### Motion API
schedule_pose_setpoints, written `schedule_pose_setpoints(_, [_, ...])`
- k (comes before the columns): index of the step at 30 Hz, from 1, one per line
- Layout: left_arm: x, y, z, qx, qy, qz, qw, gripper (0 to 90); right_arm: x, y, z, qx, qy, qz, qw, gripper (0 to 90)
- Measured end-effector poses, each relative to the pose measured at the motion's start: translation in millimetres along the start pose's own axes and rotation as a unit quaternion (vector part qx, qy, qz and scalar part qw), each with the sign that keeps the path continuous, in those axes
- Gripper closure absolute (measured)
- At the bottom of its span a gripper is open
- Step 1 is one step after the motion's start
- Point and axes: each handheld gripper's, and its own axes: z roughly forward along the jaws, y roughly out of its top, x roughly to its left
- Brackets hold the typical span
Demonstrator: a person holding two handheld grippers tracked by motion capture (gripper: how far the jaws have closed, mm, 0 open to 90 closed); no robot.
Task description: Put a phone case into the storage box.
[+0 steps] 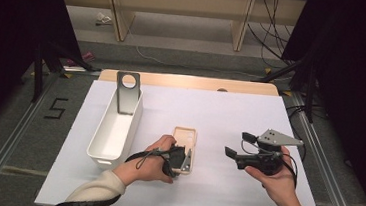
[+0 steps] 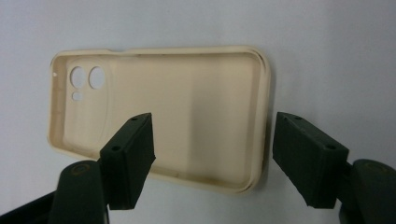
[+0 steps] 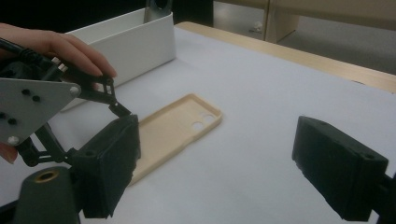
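Observation:
A beige phone case lies hollow side up on the white table cover, its camera holes at the far end. My left gripper is low over the case's near end, open. In the left gripper view one jaw hangs over the inside of the case and the other stands just outside its end rim; neither pad presses on it. My right gripper is held above the table to the right of the case, open with nothing between its jaws. The case lies ahead of it.
A long white bin stands left of the case, with a grey metal plate with a round hole leaning at its far end. The table's wooden far edge lies beyond. A hand holds the left gripper by the bin.

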Motion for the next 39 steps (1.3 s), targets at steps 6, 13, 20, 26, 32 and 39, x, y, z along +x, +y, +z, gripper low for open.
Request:
schedule_pose_setpoints(6, [-0.2,1.3,3.4,0.006,-0.001,0.008,1.0,29.6,0.0,0.0,0.0,0.0,0.0,0.0,1.0,16.1])
schedule_pose_setpoints(13, [-0.7,1.8,5.5,0.009,-0.006,0.005,0.9999,29.9,0.1,0.0,0.1,0.0,0.001,-0.001,1.0,16.0])
schedule_pose_setpoints(20, [1.5,3.8,5.8,0.015,-0.011,0.018,0.9997,30.9,0.0,0.0,0.1,0.0,0.001,0.0,1.0,16.1])
schedule_pose_setpoints(26, [2.3,4.6,6.6,0.017,-0.024,0.01,0.9995,34.3,-0.1,-0.1,0.2,0.0,0.001,0.0,1.0,16.1])
schedule_pose_setpoints(32, [4.5,5.5,6.5,0.024,-0.043,0.011,0.9987,39.7,-0.1,-0.1,0.2,0.0,0.001,0.0,1.0,16.1])
schedule_pose_setpoints(39, [4.9,6.5,6.4,0.028,-0.06,0.011,0.9977,47.9,-0.1,0.0,0.1,0.0,0.001,0.0,1.0,16.1])
